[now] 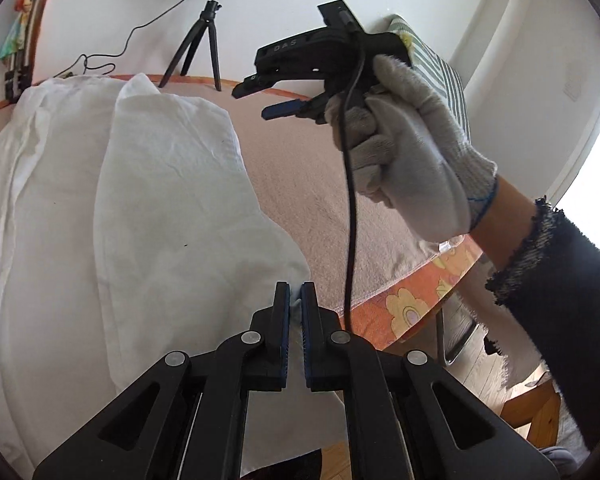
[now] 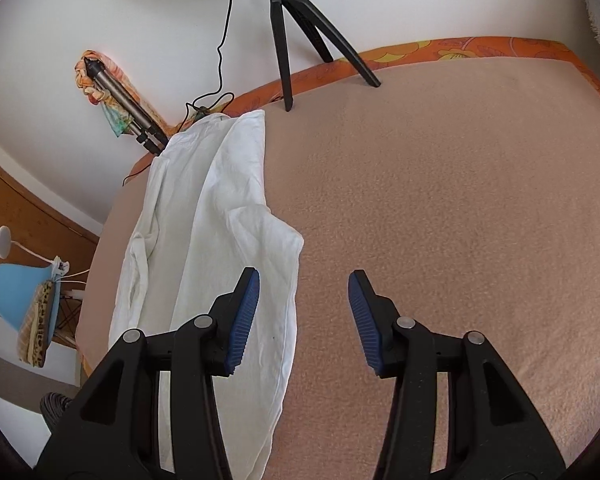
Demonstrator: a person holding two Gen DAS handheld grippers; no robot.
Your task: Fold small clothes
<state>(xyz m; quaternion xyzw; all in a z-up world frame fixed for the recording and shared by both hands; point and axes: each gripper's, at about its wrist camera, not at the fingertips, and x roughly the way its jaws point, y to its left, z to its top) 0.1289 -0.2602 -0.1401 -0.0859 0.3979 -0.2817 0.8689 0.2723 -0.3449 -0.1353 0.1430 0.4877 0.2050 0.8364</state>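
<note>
A white garment (image 1: 119, 208) lies partly folded on the pink-covered table (image 1: 300, 168). My left gripper (image 1: 295, 300) is shut on a corner of the white garment near the table's front edge. My right gripper (image 2: 303, 280) is open and empty, held above the table just right of the garment's (image 2: 219, 220) folded edge. In the left wrist view the right gripper (image 1: 255, 100) shows above the table, open, in a gloved hand (image 1: 412, 152).
A black ring-light tripod (image 2: 300, 28) stands at the table's far edge, with its cable along the wall. An orange floral cloth (image 2: 460, 50) borders the table. A folded tripod (image 2: 127, 100) leans at the far left. A blue chair (image 2: 23, 292) stands left of the table.
</note>
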